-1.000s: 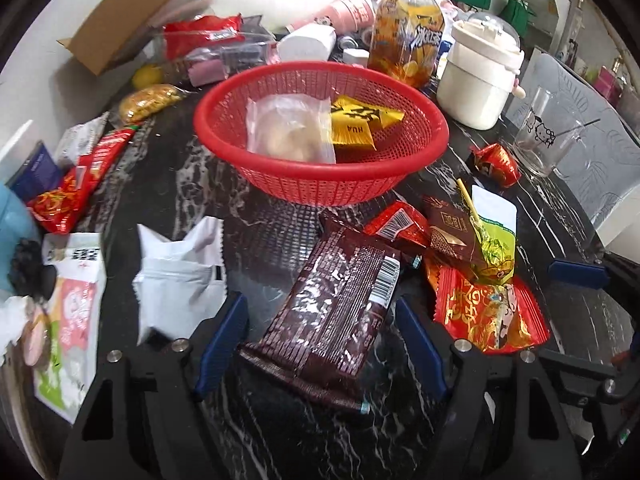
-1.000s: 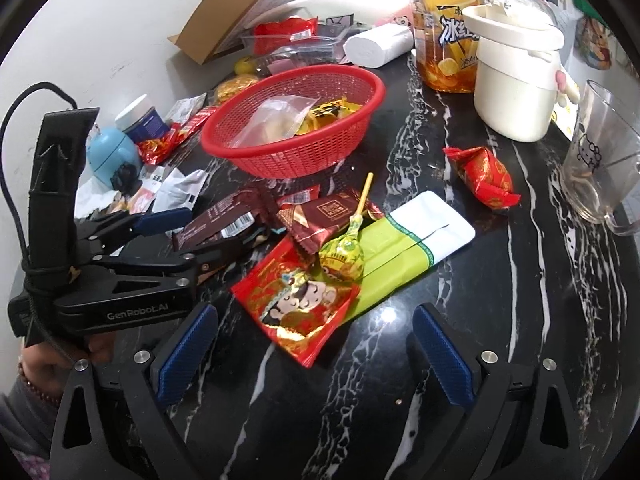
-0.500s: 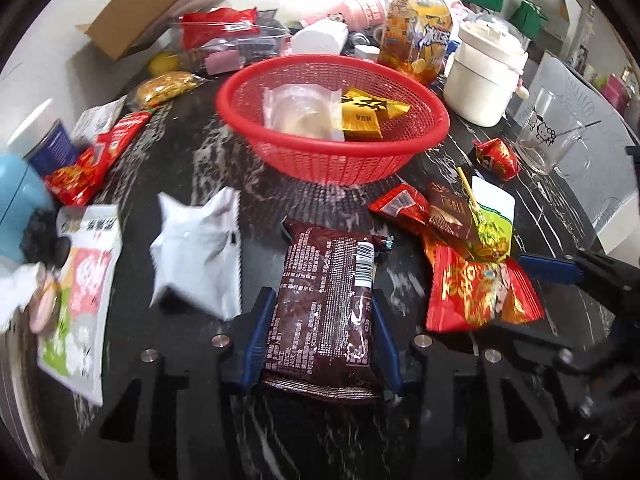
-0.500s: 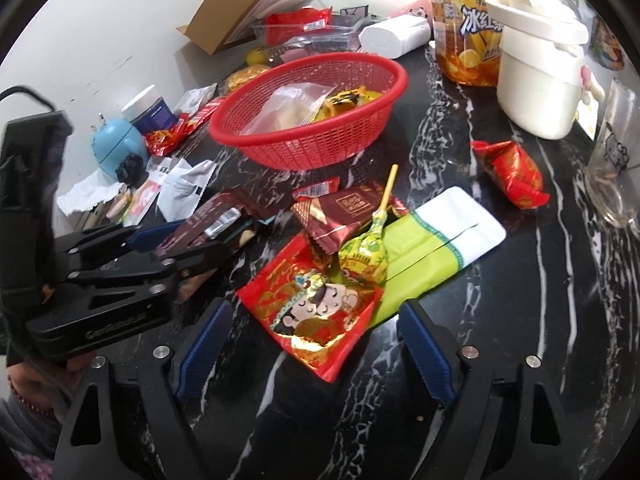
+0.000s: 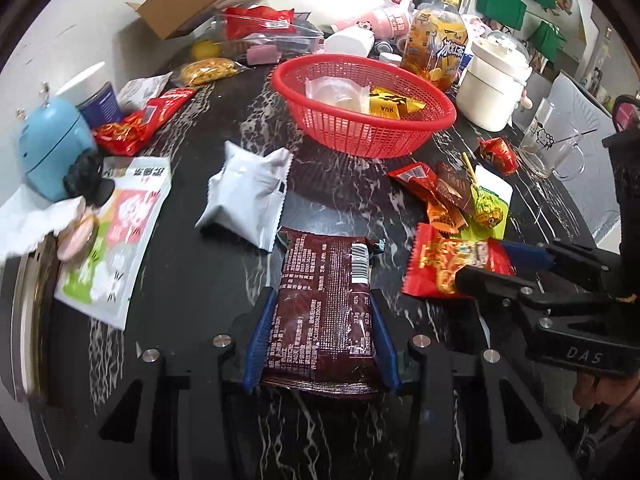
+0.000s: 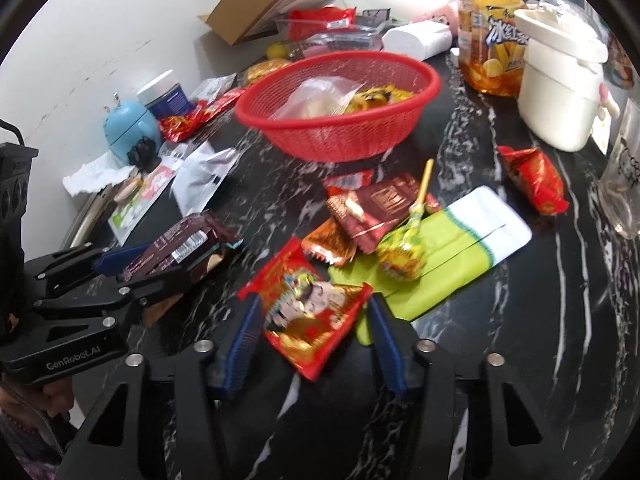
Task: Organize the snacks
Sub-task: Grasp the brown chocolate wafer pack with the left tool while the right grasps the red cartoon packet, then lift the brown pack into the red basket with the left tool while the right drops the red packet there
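My left gripper [image 5: 320,340] is shut on a dark brown snack packet [image 5: 326,304], its blue pads pressed on both long sides, just above the black marble table. It also shows in the right wrist view [image 6: 176,252]. My right gripper [image 6: 312,340] has its fingers on either side of a red and gold snack packet [image 6: 316,312], closed onto it. A red basket [image 5: 364,108] at the back holds a clear bag [image 5: 336,92] and a yellow packet [image 5: 392,106].
A white pouch [image 5: 248,196], lollipop [image 6: 404,248], green-white packet [image 6: 452,256], brown and red wrappers [image 6: 376,208] lie around. A white pot [image 5: 496,84], drink bottle [image 5: 436,52], glass mug [image 5: 556,144], blue gadget [image 5: 52,148] and cardboard box [image 6: 264,0] crowd the edges.
My left gripper closed on the brown packet and lifted it back. My right gripper moved forward and closed around the red and gold packet.
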`<state>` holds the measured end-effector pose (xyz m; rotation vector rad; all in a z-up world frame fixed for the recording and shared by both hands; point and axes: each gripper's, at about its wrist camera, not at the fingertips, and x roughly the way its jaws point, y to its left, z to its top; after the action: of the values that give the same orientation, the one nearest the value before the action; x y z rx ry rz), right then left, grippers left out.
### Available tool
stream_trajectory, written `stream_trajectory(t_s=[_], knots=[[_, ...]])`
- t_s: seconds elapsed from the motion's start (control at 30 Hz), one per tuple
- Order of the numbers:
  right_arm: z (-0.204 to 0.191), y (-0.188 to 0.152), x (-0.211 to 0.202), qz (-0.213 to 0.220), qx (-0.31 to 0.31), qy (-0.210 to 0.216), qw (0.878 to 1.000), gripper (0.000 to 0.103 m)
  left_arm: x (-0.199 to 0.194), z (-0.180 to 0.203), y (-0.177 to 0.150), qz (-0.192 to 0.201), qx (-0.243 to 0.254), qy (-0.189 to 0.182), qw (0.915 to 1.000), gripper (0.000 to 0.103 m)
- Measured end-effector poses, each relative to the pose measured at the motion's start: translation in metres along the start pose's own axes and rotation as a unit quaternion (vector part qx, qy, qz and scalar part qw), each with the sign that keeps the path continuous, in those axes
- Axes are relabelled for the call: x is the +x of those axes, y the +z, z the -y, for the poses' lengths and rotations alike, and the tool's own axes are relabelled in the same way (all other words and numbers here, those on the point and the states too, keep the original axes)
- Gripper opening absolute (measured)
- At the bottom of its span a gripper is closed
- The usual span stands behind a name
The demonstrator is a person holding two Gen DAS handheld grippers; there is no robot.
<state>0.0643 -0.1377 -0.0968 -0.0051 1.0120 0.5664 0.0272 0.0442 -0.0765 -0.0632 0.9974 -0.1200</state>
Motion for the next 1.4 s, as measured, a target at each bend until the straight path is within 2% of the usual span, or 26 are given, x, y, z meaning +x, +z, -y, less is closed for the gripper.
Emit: stream_trajectory(t_s=[0.13, 0.37, 0.57, 0.9, 0.97, 1.17, 1.4], knots=[[-0.007, -0.008, -0.003, -0.005, -0.008, 0.010, 1.000, 0.045, -0.004, -0.002, -0.005, 0.000, -0.006, 0.000, 1.0000, 0.045], [-0.012, -0.018, -0.007, -0.004, 0.004, 0.037, 0.999, 0.045, -0.011, -0.005, -0.015, 0.000, -0.014, -0.003, 0.9999, 0.045], [0.000, -0.010, -0.002, 0.011, 0.058, 0.046, 0.997, 0.045, -0.010, -0.007, -0.018, 0.006, -0.020, -0.001, 0.9998, 0.045], [0.001, 0.005, 0.009, 0.030, 0.085, 0.049, 0.995, 0.045, -0.003, -0.014, -0.017, 0.002, -0.035, -0.005, 0.9994, 0.045], [0.002, 0.008, 0.013, 0.027, 0.088, 0.050, 0.994, 0.032, -0.003, -0.015, -0.017, 0.004, -0.037, -0.003, 0.9993, 0.045], [0.010, 0.005, 0.009, 0.042, 0.111, 0.082, 0.990, 0.021, -0.005, -0.016, -0.016, 0.013, -0.053, 0.006, 0.9985, 0.043], [0.008, 0.001, -0.006, 0.052, 0.107, 0.082, 0.990, 0.014, -0.018, -0.011, -0.012, 0.033, -0.052, 0.004, 0.9981, 0.043]])
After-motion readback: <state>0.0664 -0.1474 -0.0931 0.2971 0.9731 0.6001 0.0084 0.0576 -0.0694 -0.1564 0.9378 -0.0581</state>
